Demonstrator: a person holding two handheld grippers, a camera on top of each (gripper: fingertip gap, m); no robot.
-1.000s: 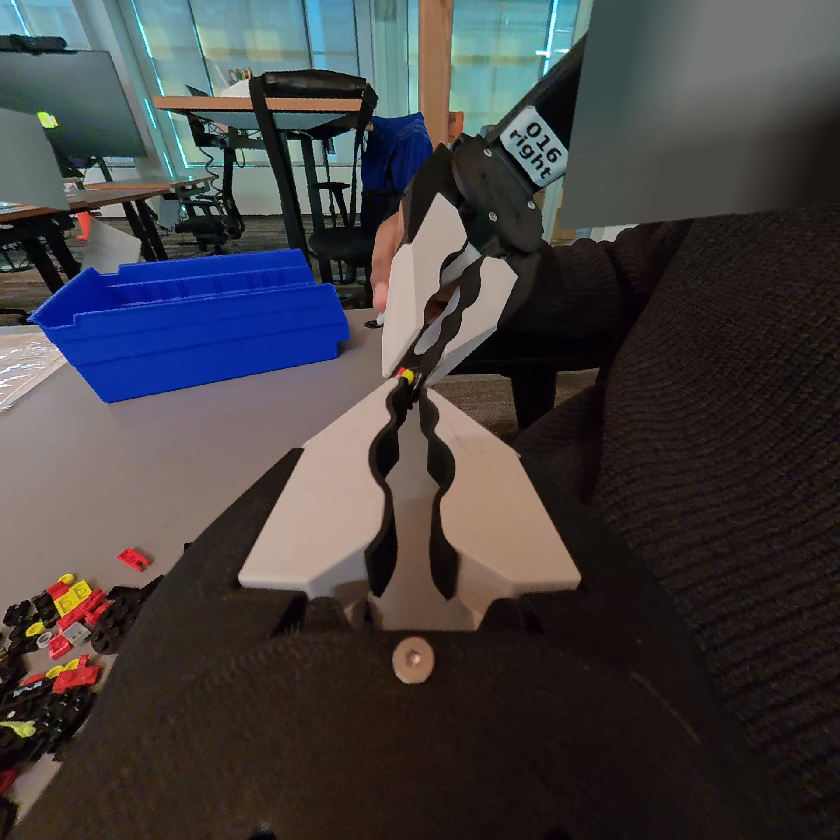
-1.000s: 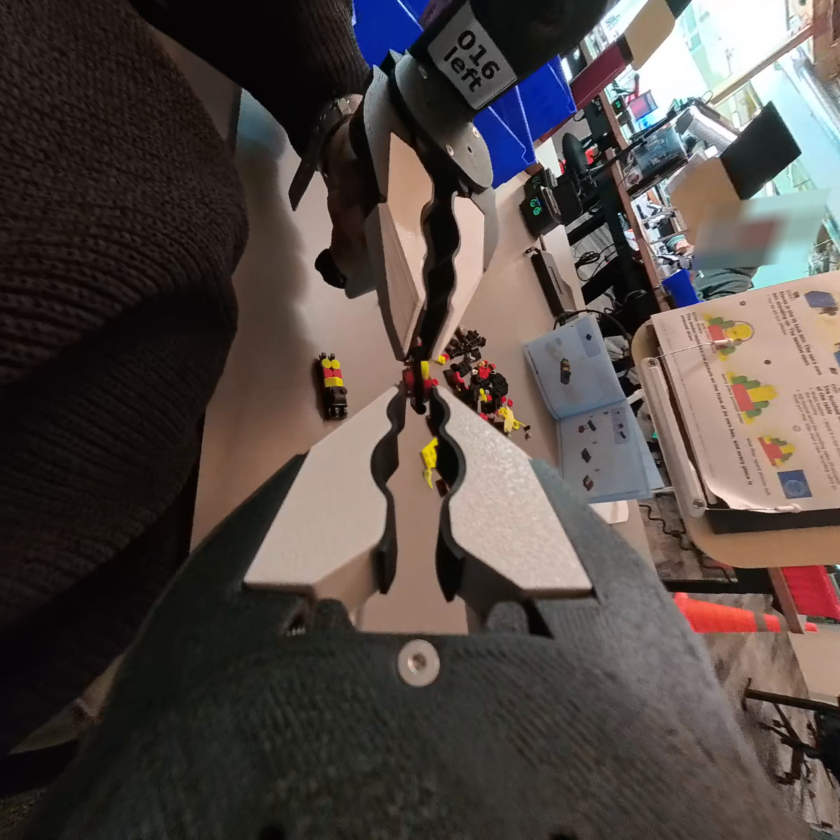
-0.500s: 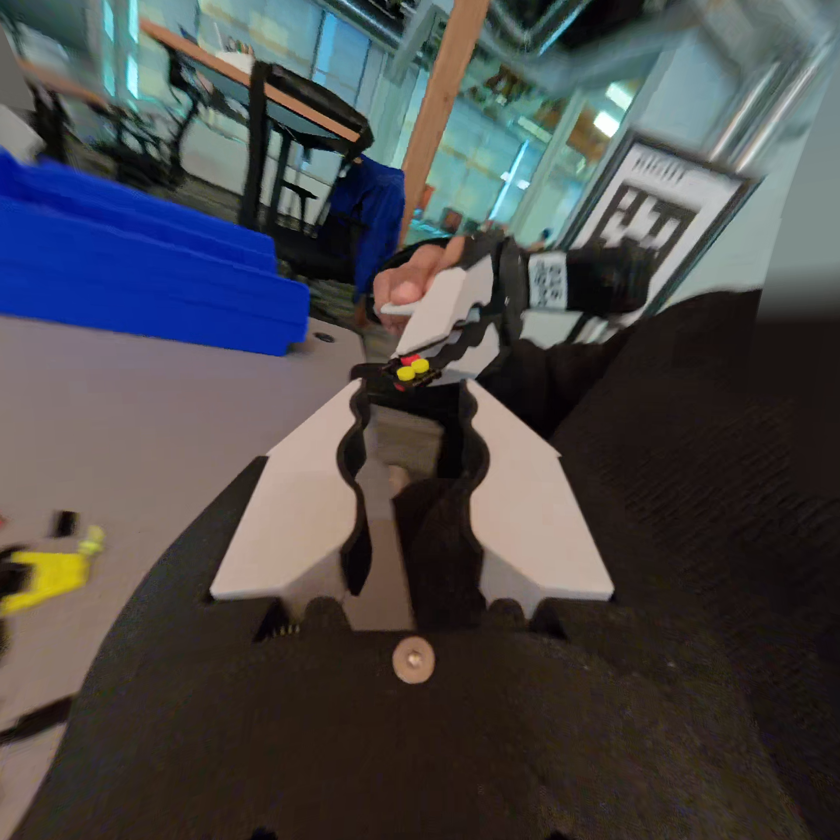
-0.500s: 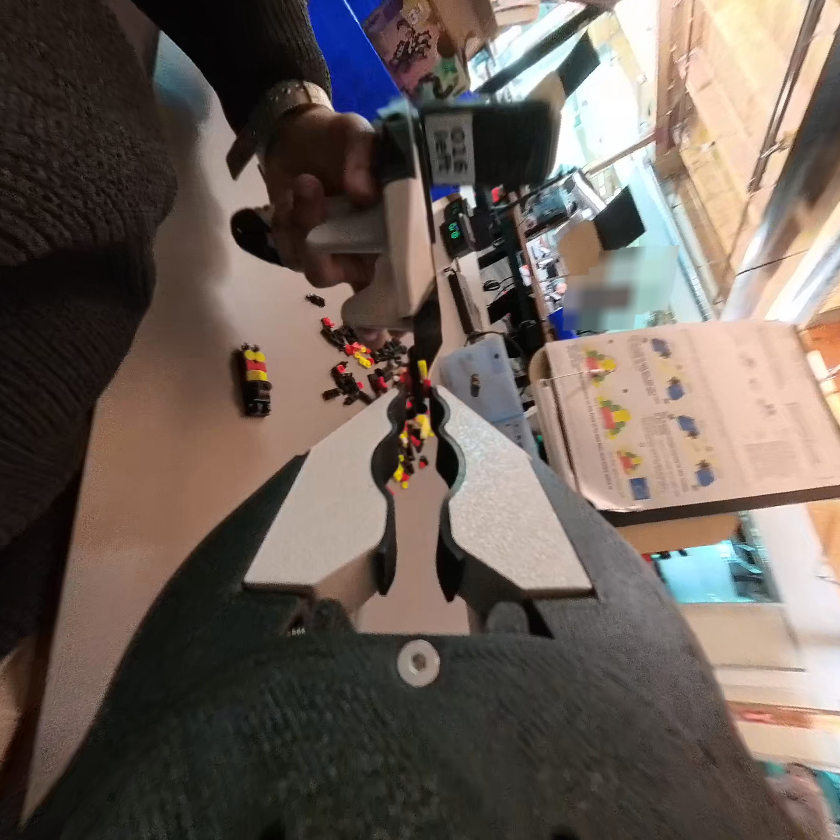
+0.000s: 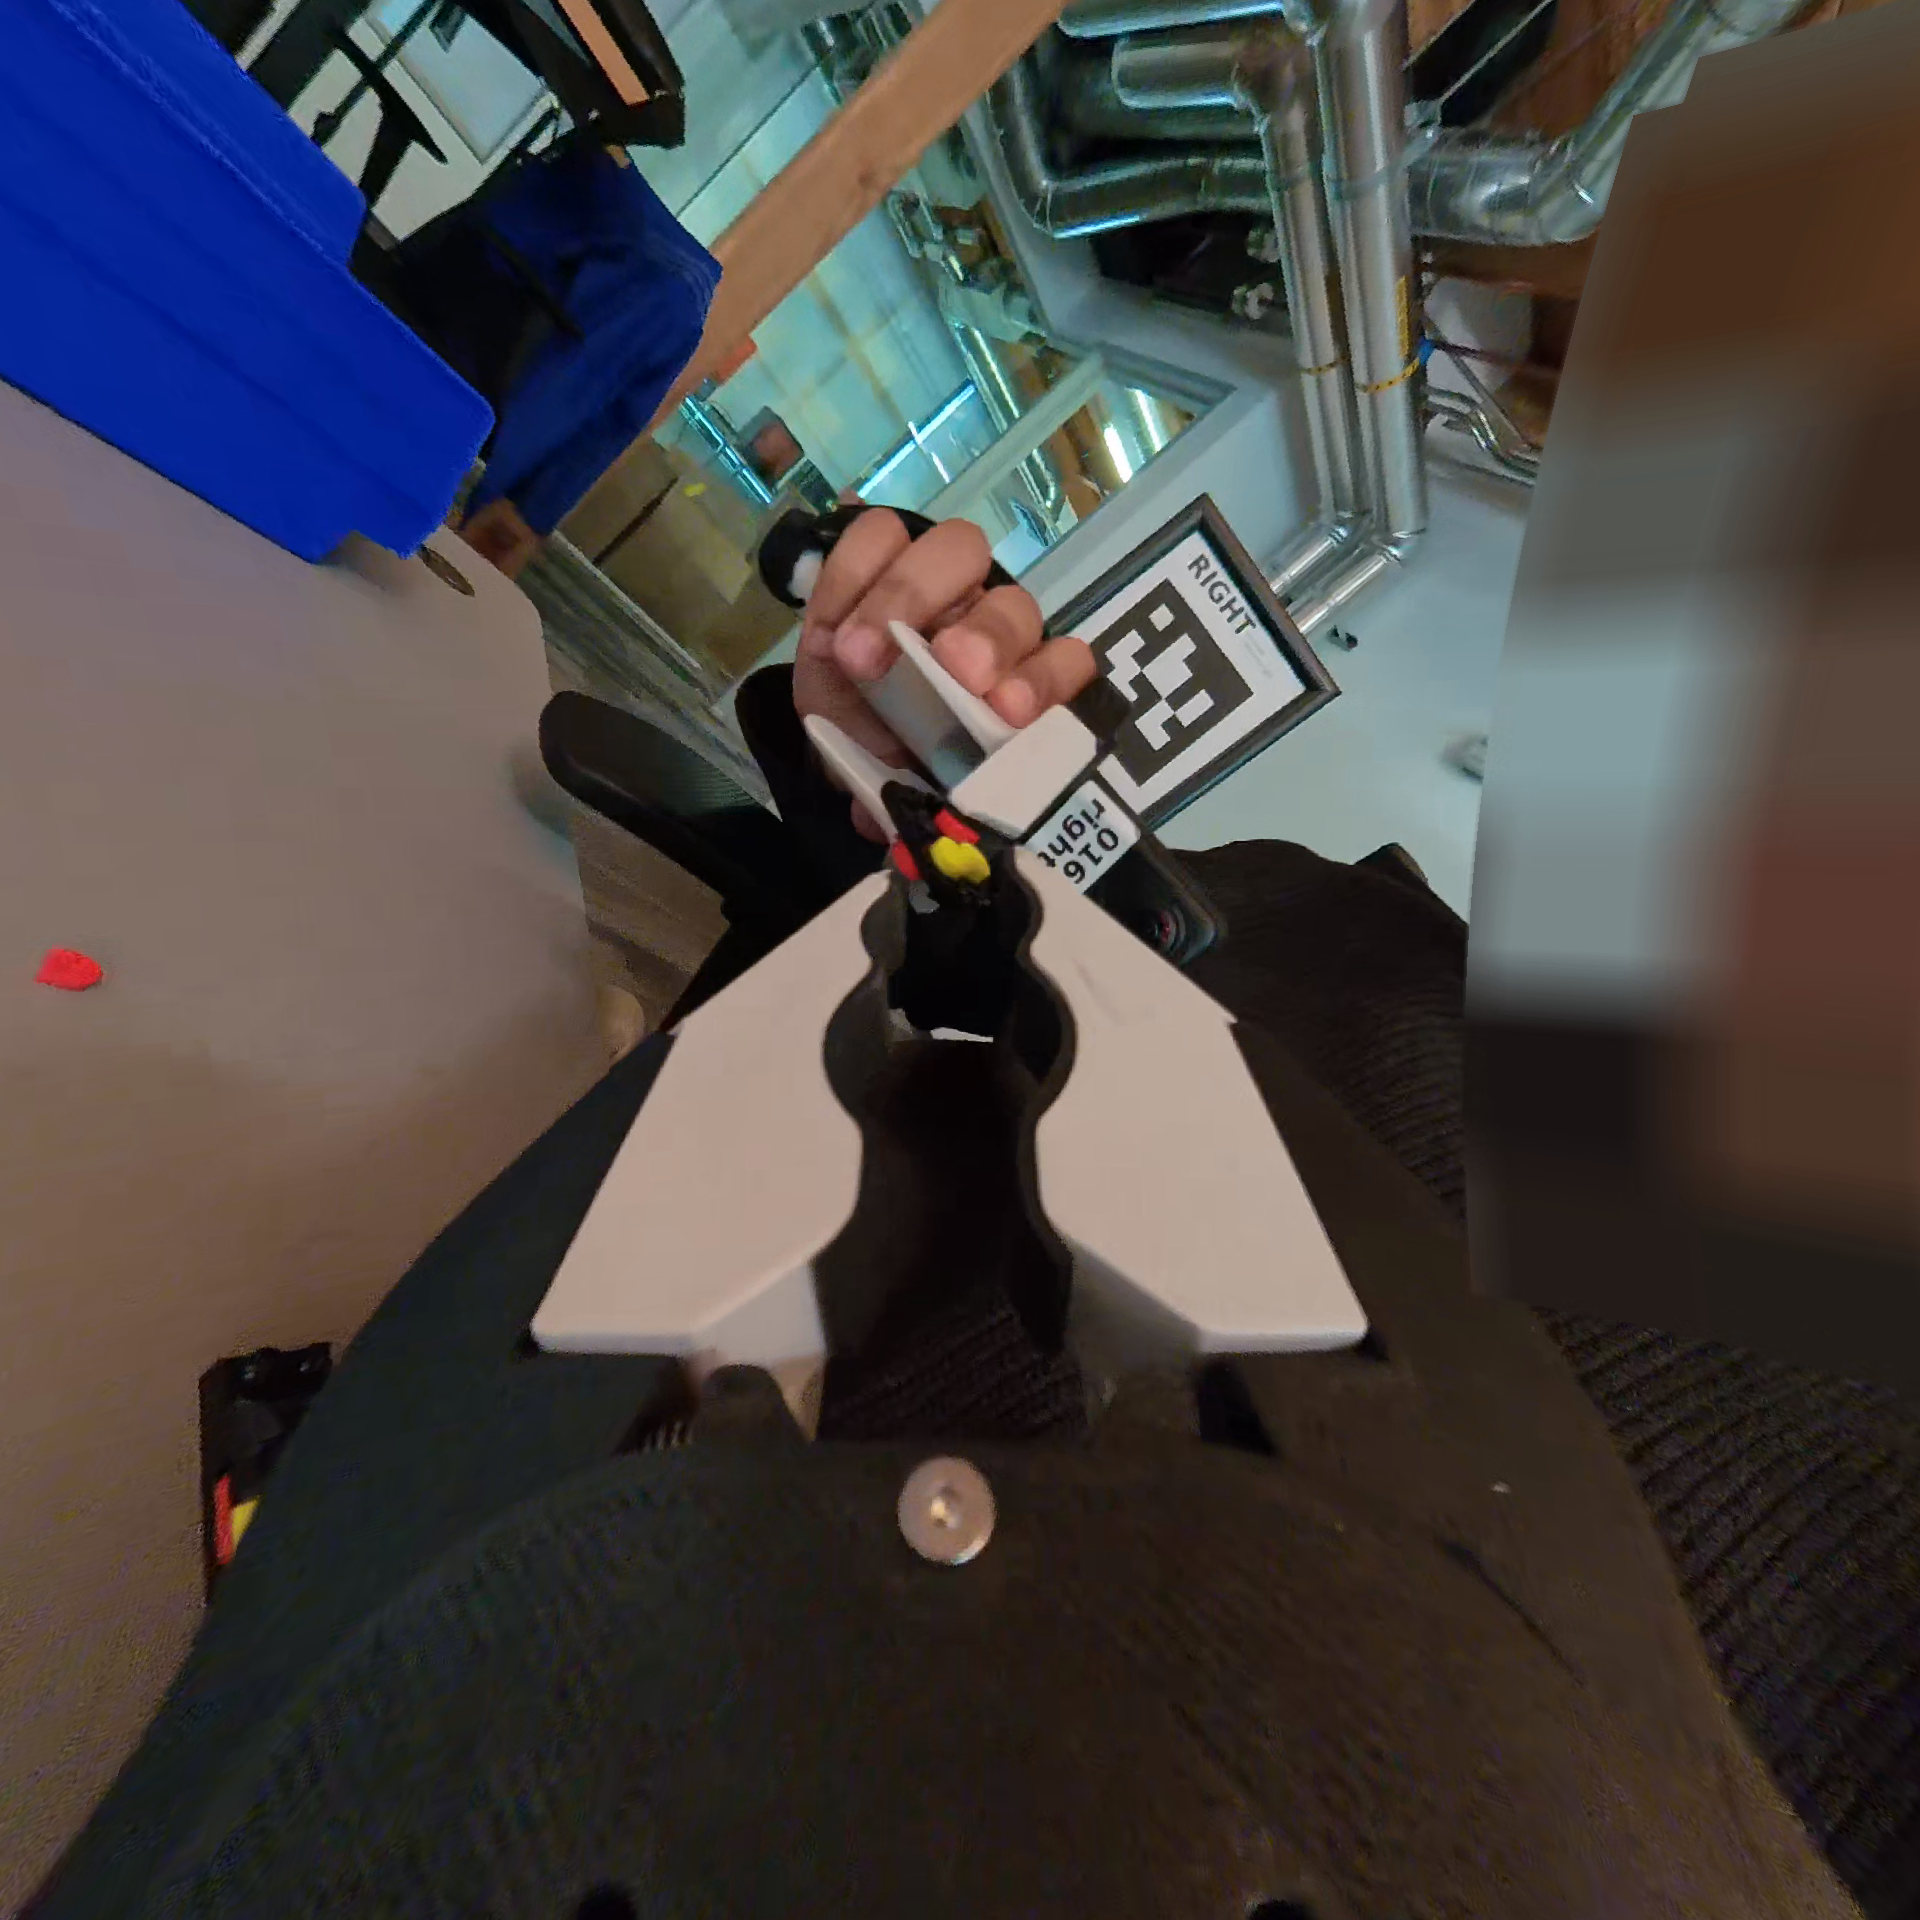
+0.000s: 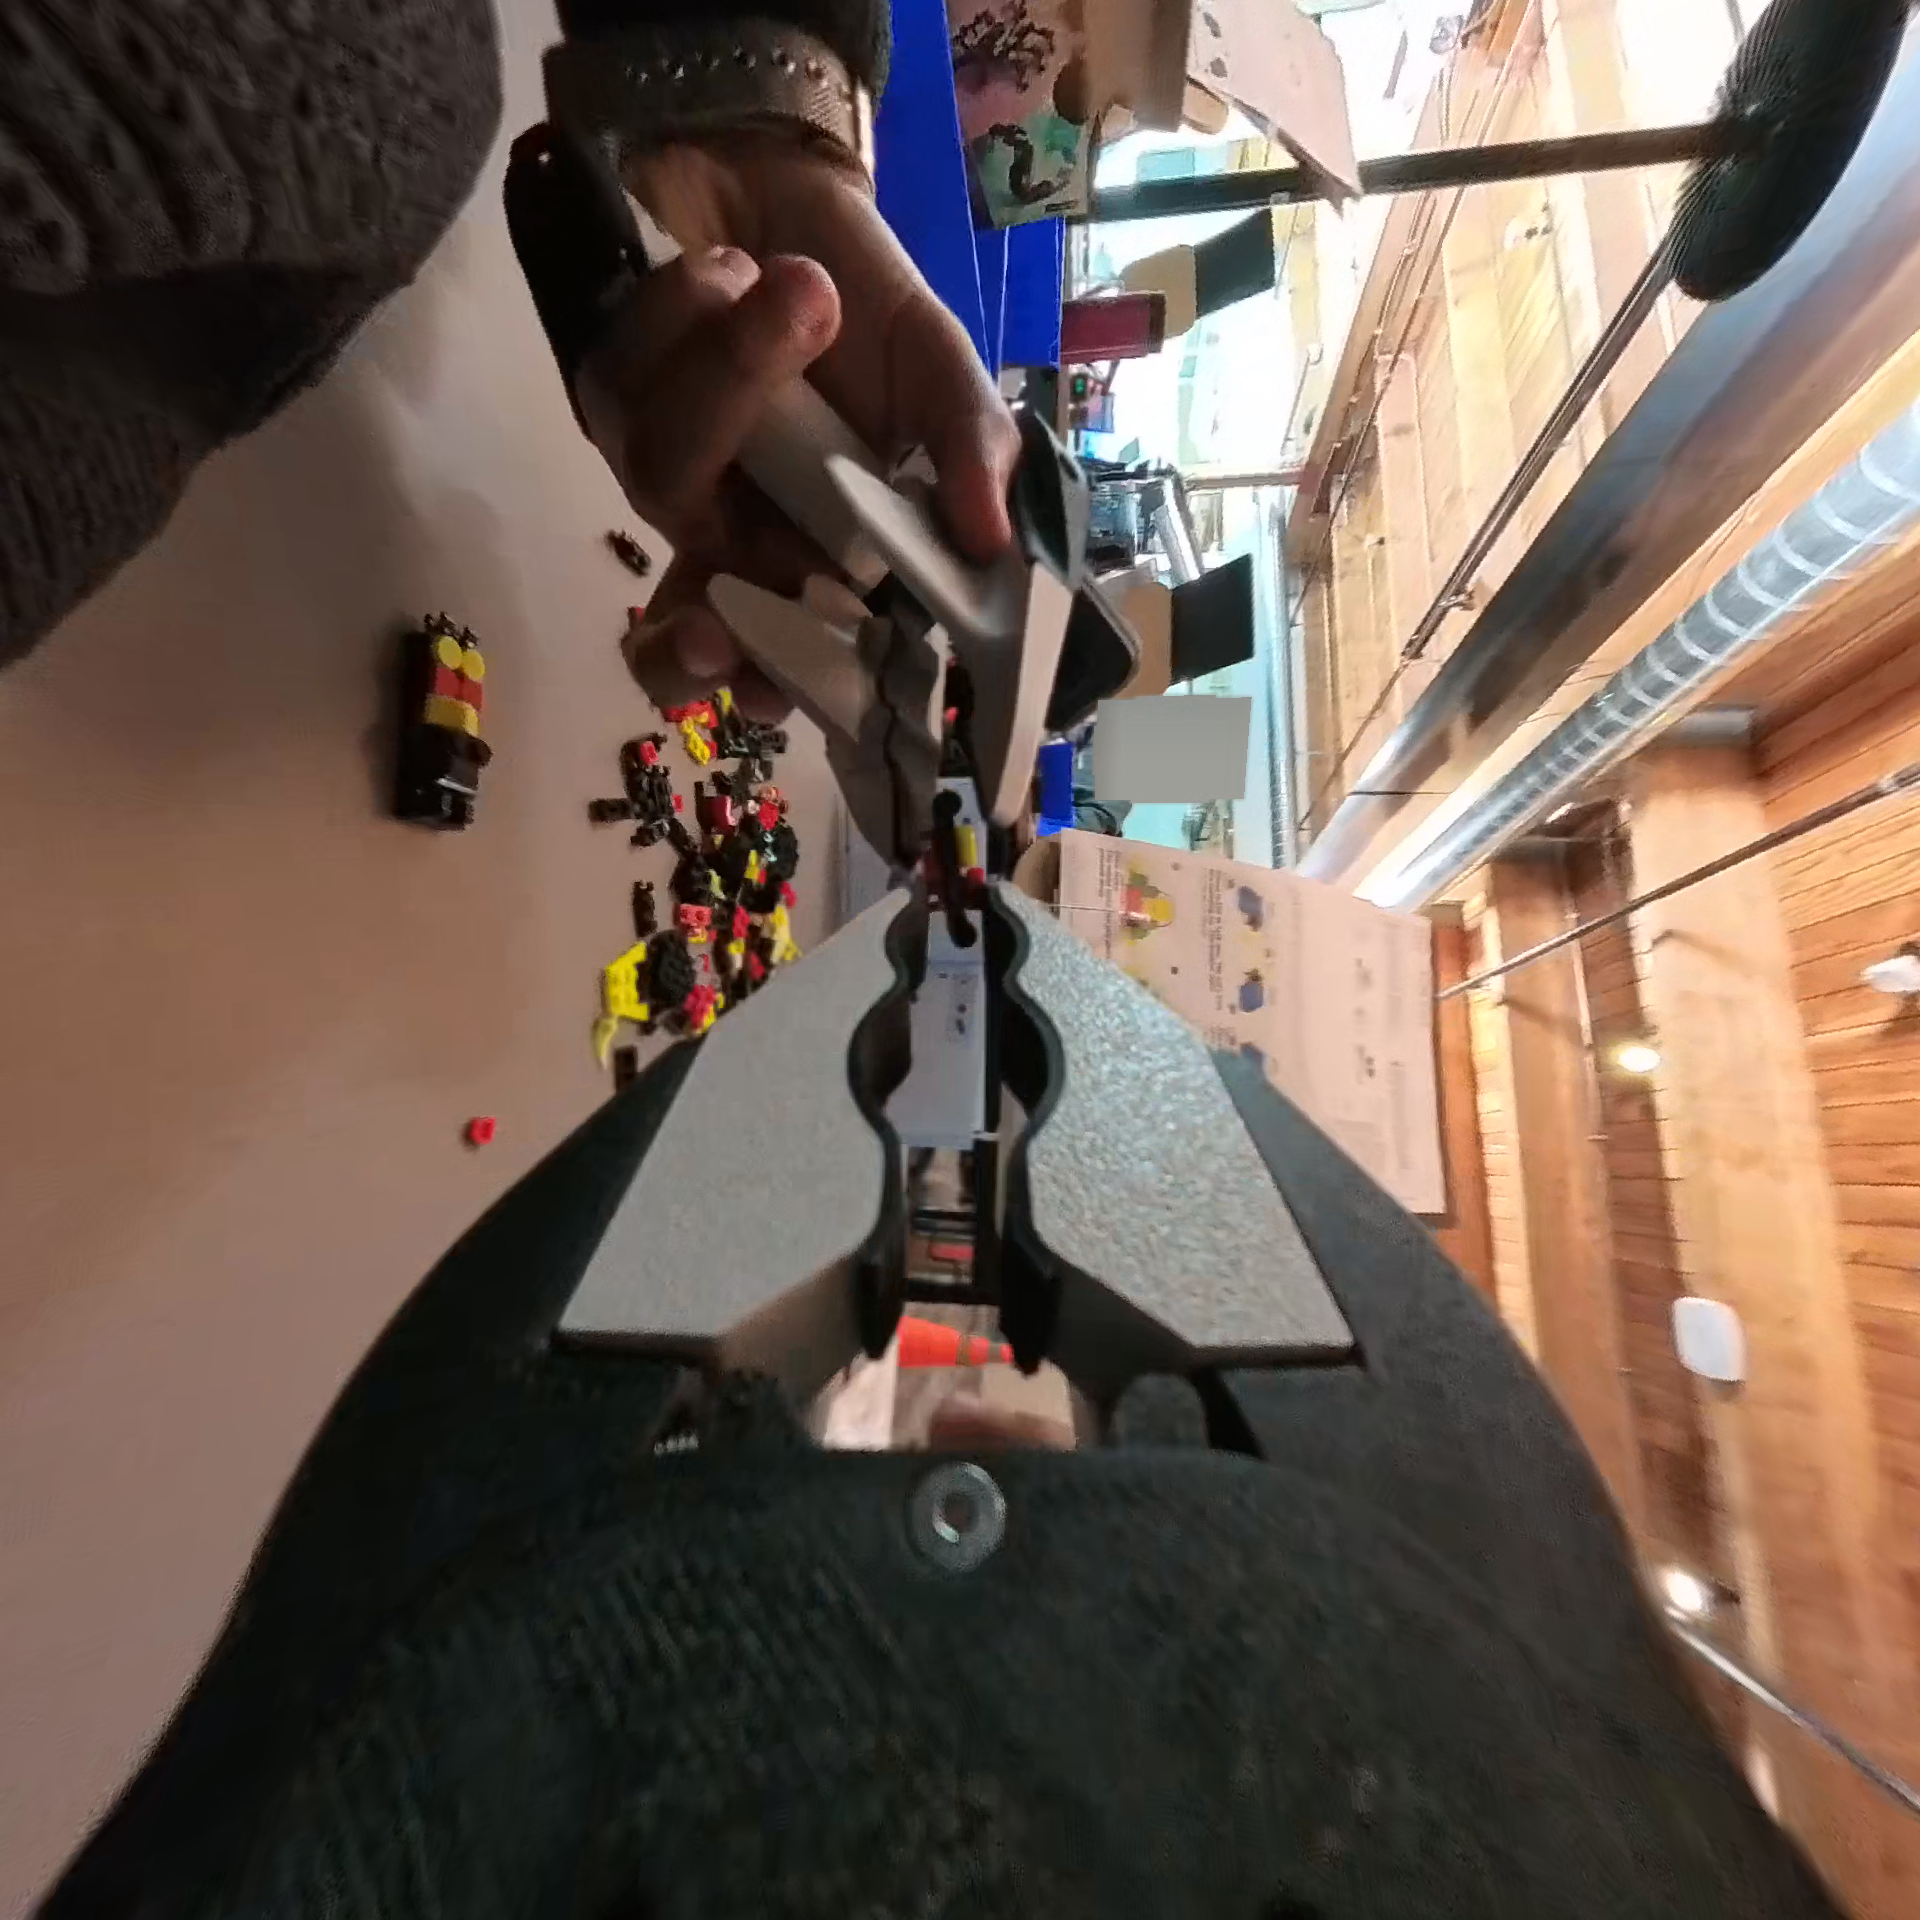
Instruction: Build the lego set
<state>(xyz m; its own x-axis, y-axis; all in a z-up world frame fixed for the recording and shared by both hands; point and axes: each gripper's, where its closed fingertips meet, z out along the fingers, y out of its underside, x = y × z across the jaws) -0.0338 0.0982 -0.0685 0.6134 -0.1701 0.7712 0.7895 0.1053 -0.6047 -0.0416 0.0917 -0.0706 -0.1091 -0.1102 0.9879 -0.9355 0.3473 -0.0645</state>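
A small black, red and yellow lego assembly (image 5: pixel 943 858) is held in the air between both grippers. My left gripper (image 5: pixel 954 896) has its jaws partly spread, closed around the assembly's black lower part. My right gripper (image 6: pixel 952 906) is shut narrowly on the same assembly (image 6: pixel 956 847). In each view the other gripper comes in from above, held in a hand. A partly built black, red and yellow model (image 6: pixel 442 727) lies on the table (image 6: pixel 260 1039). A pile of loose pieces (image 6: pixel 717 883) lies beside it.
A blue bin (image 5: pixel 208 312) stands at the table's far side. A single red piece (image 5: pixel 69 968) lies apart on the table, also in the right wrist view (image 6: pixel 480 1130). A printed sheet on a stand (image 6: pixel 1247 966) and a booklet (image 6: pixel 945 1049) lie beyond the pile.
Both grippers have tilted and turned with the assembly between them. My left gripper opened from its narrow grip and now holds the assembly with wider jaws. The right gripper stayed shut.
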